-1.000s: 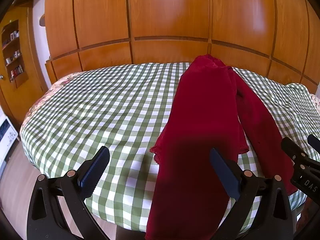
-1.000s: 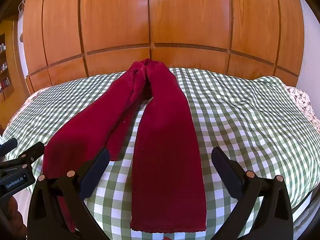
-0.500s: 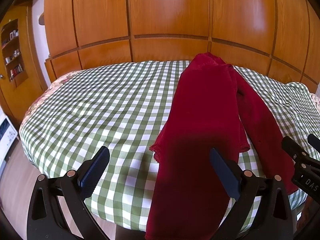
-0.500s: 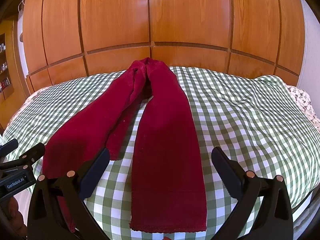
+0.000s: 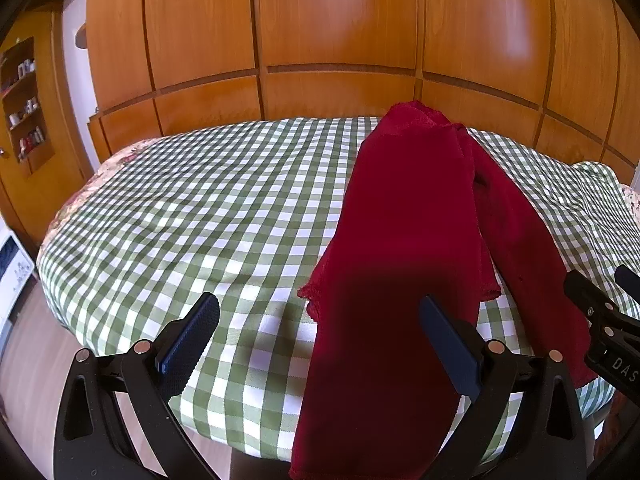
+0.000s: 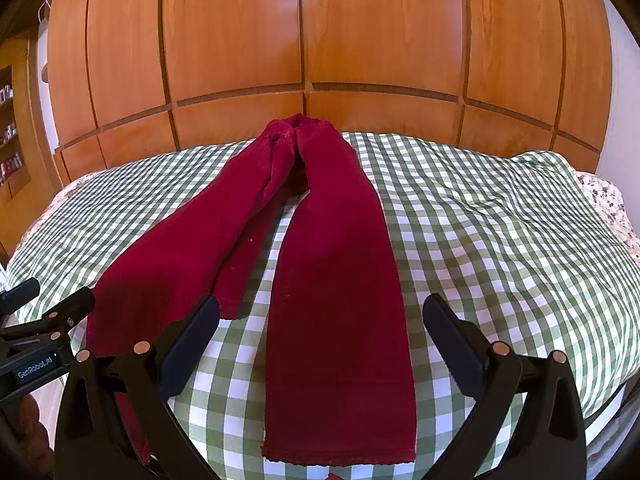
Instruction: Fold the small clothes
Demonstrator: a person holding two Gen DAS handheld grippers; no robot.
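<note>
A dark red pair of small trousers (image 6: 336, 280) lies flat on the green-checked bed cover (image 6: 500, 232), waist at the far side, legs spread toward me. The left leg (image 5: 384, 264) hangs over the near edge. My left gripper (image 5: 320, 336) is open and empty, hovering over the near edge, its right finger (image 5: 448, 340) above the left leg. My right gripper (image 6: 320, 336) is open and empty above the hem end of the right leg. Each gripper shows at the edge of the other's view: the right one (image 5: 600, 320), the left one (image 6: 40, 320).
A wooden wardrobe wall (image 6: 304, 40) stands right behind the bed. A shelf niche with small items (image 5: 24, 100) is at the far left. Wooden floor (image 5: 28, 344) shows beside the bed's left edge. A floral sheet edge (image 6: 608, 200) shows at the right.
Both grippers have drawn slightly closer to the bed; the trousers have not moved and both stay open.
</note>
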